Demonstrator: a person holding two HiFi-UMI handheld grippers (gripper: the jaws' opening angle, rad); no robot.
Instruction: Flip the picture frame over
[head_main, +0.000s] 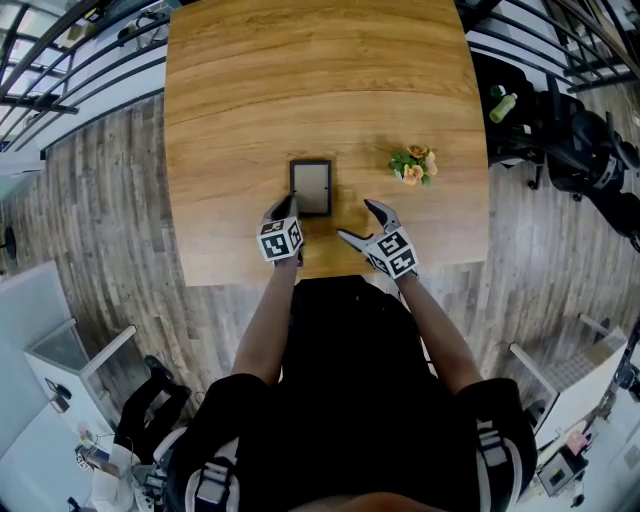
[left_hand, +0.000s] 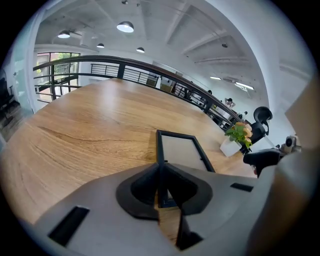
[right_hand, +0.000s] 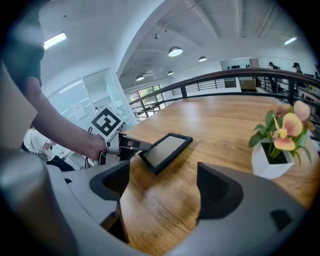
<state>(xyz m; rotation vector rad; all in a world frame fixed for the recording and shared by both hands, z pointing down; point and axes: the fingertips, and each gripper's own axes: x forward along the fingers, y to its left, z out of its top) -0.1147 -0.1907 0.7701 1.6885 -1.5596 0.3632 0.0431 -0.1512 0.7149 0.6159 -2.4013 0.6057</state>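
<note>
A small black picture frame (head_main: 311, 187) lies glass side up on the wooden table (head_main: 300, 80), just in front of me. My left gripper (head_main: 287, 207) is shut on the frame's near left edge. In the left gripper view that edge (left_hand: 159, 150) runs straight in between the closed jaws (left_hand: 159, 172). The right gripper view shows the frame (right_hand: 165, 151) with its near corner tipped slightly up in the left gripper (right_hand: 135, 145). My right gripper (head_main: 360, 222) hovers open to the right of the frame, nothing between its jaws (right_hand: 162, 187).
A small white pot of orange and pink flowers (head_main: 413, 165) (right_hand: 277, 150) stands on the table to the right of the frame. The table's near edge (head_main: 330, 272) is right under my hands. Black office chairs (head_main: 590, 150) stand off the table's right side.
</note>
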